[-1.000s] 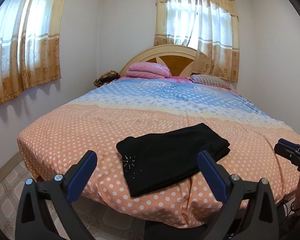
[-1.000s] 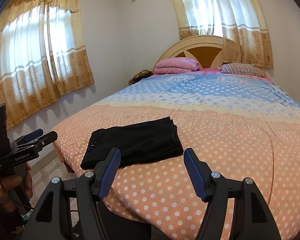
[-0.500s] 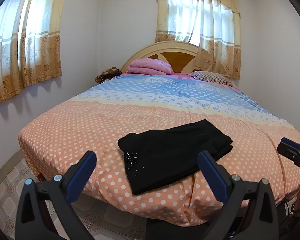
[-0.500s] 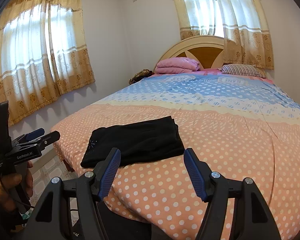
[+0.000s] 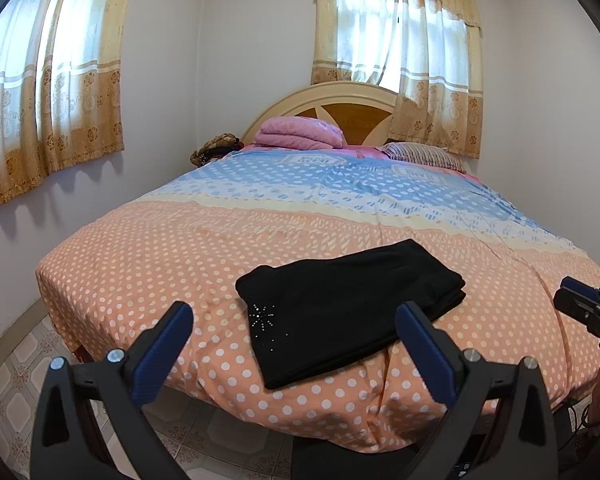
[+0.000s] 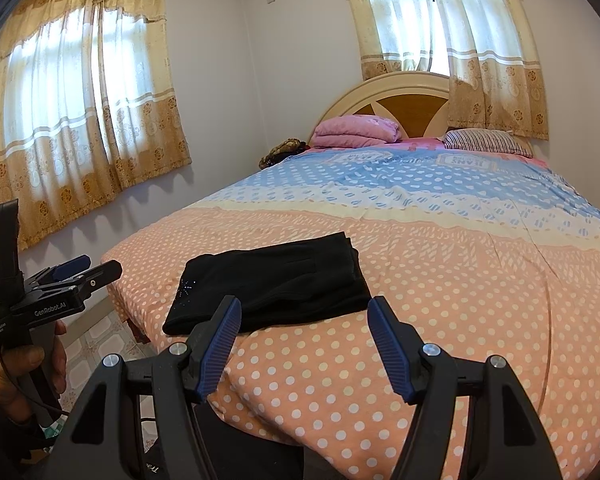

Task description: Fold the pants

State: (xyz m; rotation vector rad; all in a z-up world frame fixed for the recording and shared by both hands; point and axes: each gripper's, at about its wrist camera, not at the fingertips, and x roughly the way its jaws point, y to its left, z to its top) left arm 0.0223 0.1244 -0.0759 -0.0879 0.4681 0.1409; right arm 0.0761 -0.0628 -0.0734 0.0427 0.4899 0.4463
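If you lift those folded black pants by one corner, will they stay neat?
Probably not. The black pants are soft stacked layers, so they would likely droop and unfold. They look light, and lying flat on the dotted bedcover, they should slide rather than roll.

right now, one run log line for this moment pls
pants: folded on bed | left gripper: open, empty | right gripper: open, empty | stage: fold looks done
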